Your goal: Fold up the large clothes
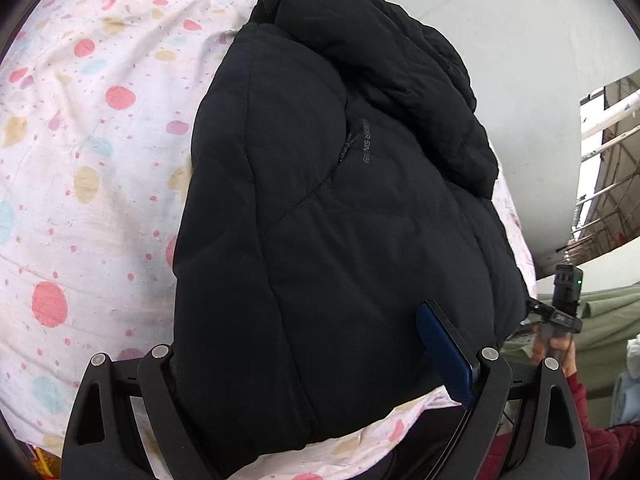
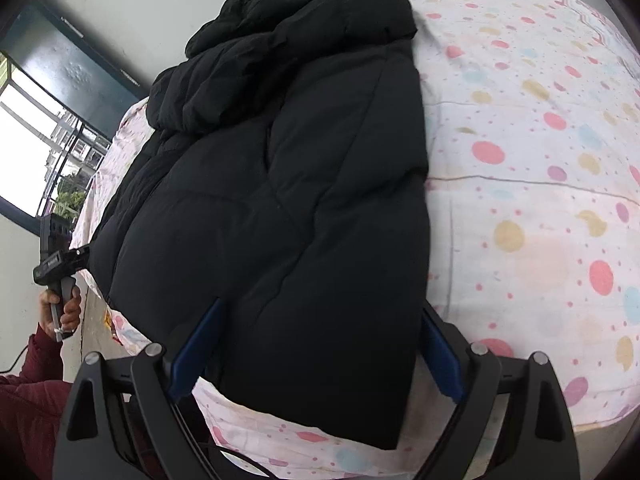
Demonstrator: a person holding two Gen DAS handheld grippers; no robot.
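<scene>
Lying lengthwise on the dotted bedsheet, black puffer jacket, hem nearest; left gripper and right gripper both spread wide astride the hem, gripping nothing; risk: slick padded layers slipping or bunching under a shallow pinch.

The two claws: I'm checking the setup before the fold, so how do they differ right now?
The left claw has one finger hidden by the black jacket; the right claw shows both blue fingers. The left straddles one hem corner, the right the other. Both stand open.
</scene>
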